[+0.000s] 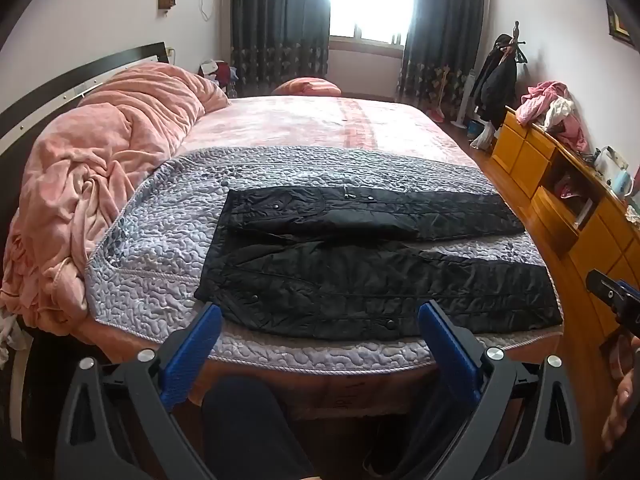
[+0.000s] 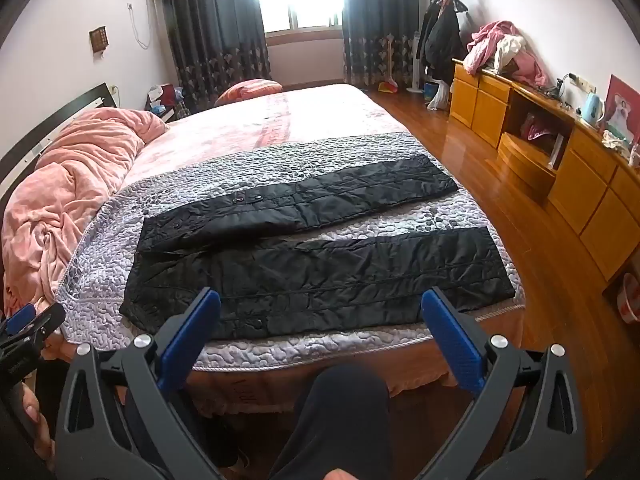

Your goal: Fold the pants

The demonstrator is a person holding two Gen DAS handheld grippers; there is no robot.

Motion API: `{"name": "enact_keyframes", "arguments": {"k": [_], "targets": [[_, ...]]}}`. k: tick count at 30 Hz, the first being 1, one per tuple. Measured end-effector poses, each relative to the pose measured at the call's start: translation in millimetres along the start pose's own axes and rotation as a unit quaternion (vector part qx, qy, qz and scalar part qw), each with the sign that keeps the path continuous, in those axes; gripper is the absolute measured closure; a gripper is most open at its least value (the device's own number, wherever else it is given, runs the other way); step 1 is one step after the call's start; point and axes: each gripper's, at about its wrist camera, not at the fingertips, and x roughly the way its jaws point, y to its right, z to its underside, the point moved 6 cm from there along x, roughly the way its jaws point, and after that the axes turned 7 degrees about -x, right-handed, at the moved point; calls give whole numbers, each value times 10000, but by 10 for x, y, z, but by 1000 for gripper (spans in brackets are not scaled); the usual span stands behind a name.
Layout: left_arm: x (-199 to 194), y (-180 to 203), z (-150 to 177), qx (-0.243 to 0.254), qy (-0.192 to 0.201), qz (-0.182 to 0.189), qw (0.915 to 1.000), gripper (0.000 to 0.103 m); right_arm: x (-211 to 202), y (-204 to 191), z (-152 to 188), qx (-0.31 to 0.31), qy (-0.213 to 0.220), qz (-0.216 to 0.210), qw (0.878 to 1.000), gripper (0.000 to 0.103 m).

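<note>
Black quilted pants (image 1: 360,280) lie flat on the grey quilted cover (image 1: 160,240) at the bed's near edge, waistband to the left, legs parted and running right. The left gripper (image 1: 320,316) and right gripper (image 2: 320,300) both hang short of the cloth, jaws spread and empty. The padded fabric looks light, soft and rather slick, so the near leg's waist corner and hem seem the best holds for laying it over the far leg.

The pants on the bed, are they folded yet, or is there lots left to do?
Nearly all is left. Done: the pants lie spread flat on the grey quilt, legs apart, ready to fold. In hand: nothing; the left gripper and right gripper are both open, held back at the bed's near edge, not touching the pants. Left: bring one leg over the other, then fold them shorter.
</note>
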Motion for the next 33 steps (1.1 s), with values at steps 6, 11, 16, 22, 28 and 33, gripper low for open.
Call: {"name": "enact_keyframes", "arguments": {"k": [6,11,16,22,28,33], "targets": [[0,0,1,2,-11,10,10000,4,1,5,5,-20,5,24,10000,3],[0,-11,-2,11,-12,1,10000,4,-2,9,9,-6,-9,12,10000,3],[6,30,6,21,-13,-8,10000,4,-7,9,11,1,-18,15,10000,2],[21,28,25,28,-12,-2,10000,4,-27,7,-1,5,-22,12,10000,3],[40,40,49,26,-21,10,10000,4,-19,18,15,-3,-17,24,10000,3],[42,59,24,41,-49,20,10000,4,30,25,48,-20,3,60,10000,2]]}}
